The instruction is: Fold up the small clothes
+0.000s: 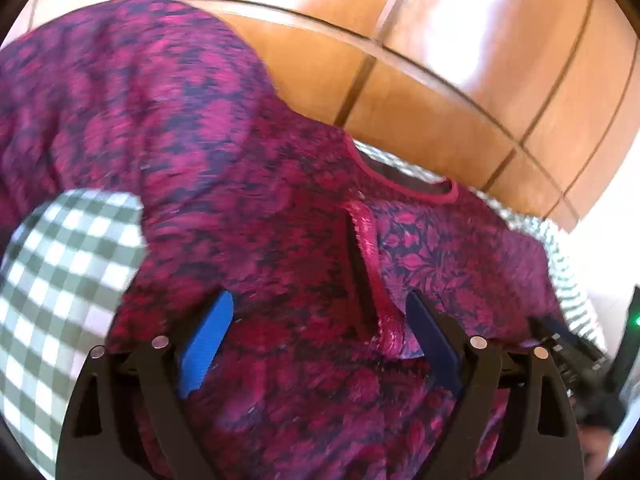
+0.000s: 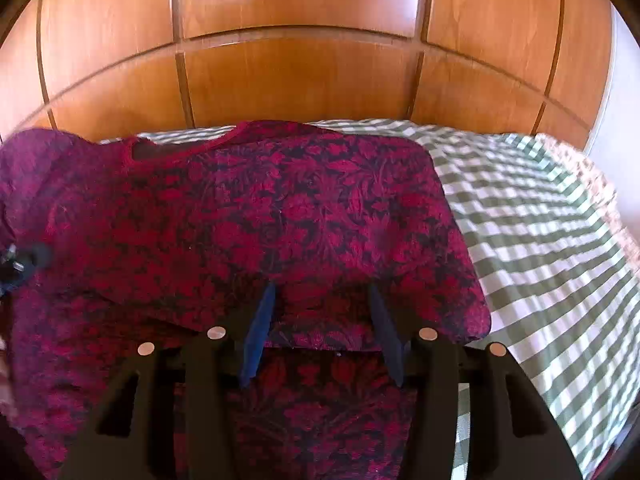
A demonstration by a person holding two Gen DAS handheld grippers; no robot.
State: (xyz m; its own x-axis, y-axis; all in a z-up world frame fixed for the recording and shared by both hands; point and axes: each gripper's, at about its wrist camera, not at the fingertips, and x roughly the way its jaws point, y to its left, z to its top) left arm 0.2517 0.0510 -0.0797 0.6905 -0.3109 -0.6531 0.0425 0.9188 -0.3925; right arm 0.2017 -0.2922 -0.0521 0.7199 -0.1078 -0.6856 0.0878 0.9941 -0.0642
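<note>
I see the magenta floral top (image 2: 256, 216) spread over the checked bedsheet (image 2: 540, 240), ahead of and beneath both tools, flattened for folding. My right tool (image 2: 322, 320) gapes empty above it; my left tool (image 1: 320, 336) stands wide, straddling a raised fold.

A green-and-white checked cloth (image 2: 540, 216) covers the surface and runs back to meet a glossy wooden panelled wall (image 2: 300, 76) with dark grooves. Off the cloth's far right corner lies a pale speckled edge (image 2: 576, 160). Light glares on the wood above the cloth.
</note>
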